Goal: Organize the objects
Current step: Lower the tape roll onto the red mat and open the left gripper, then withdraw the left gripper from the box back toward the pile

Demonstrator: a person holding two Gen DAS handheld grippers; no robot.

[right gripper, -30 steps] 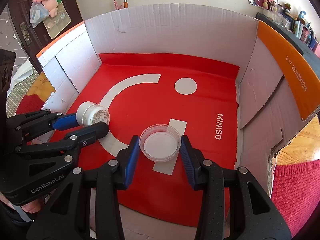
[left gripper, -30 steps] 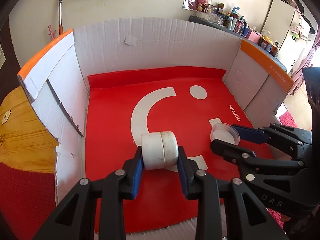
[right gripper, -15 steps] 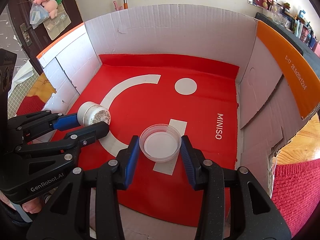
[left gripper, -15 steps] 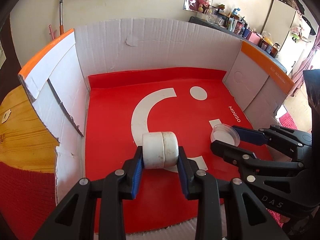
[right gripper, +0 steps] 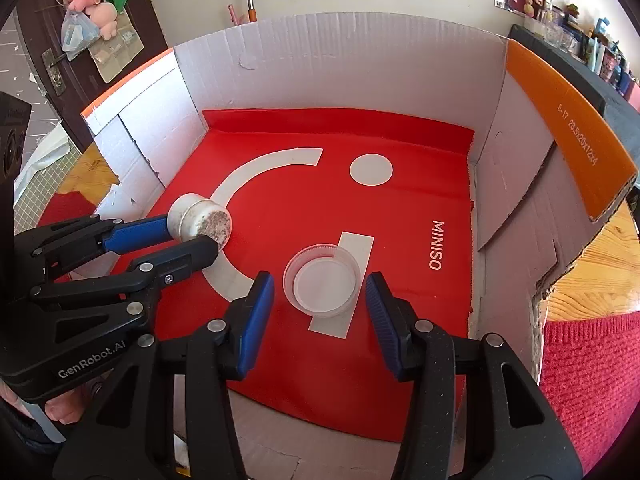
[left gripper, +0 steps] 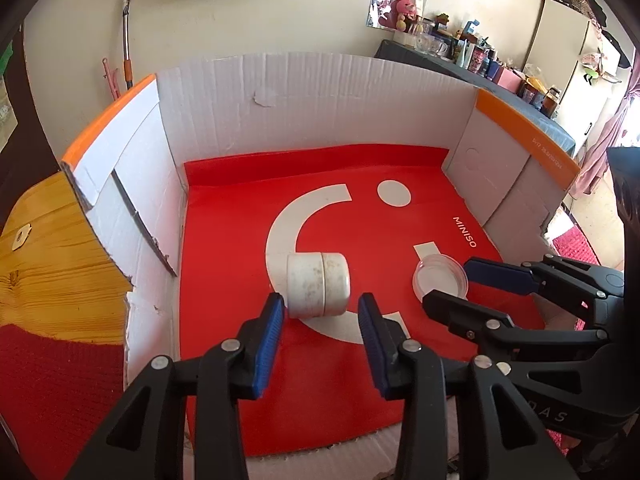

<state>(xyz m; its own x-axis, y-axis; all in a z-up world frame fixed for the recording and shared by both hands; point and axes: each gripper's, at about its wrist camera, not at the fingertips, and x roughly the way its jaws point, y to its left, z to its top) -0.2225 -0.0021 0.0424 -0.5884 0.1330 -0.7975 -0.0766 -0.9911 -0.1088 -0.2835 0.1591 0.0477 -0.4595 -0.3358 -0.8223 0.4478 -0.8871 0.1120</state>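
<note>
A white round jar (left gripper: pixel 318 284) lies on its side on the red MINISO liner (left gripper: pixel 240 240) of a white cardboard box (left gripper: pixel 320 112). My left gripper (left gripper: pixel 321 304) straddles the jar; its jaws are opening and a thin gap shows at each blue pad. A clear shallow lid (right gripper: pixel 322 280) rests flat on the liner to the jar's right. Around it my right gripper (right gripper: pixel 319 280) is opening too, both pads off the rim. The right wrist view also shows the jar (right gripper: pixel 200 220) between the fingers of the left gripper (right gripper: pixel 192 236). The left wrist view shows the right gripper (left gripper: pixel 446 284) at the lid (left gripper: pixel 440 278).
Box walls with orange top edges (right gripper: pixel 560 120) rise on the left, back and right. The box stands on a wooden table (left gripper: pixel 40 260) with red cloth (right gripper: pixel 588 380) at its near corners. A broom (left gripper: pixel 127 40) leans on the wall behind, and a cluttered shelf (left gripper: pixel 480 60) stands at the back right.
Both grippers' jaws have spread a little: the pads that pressed the jar and the lid now stand just off them. Neither hand has moved.
</note>
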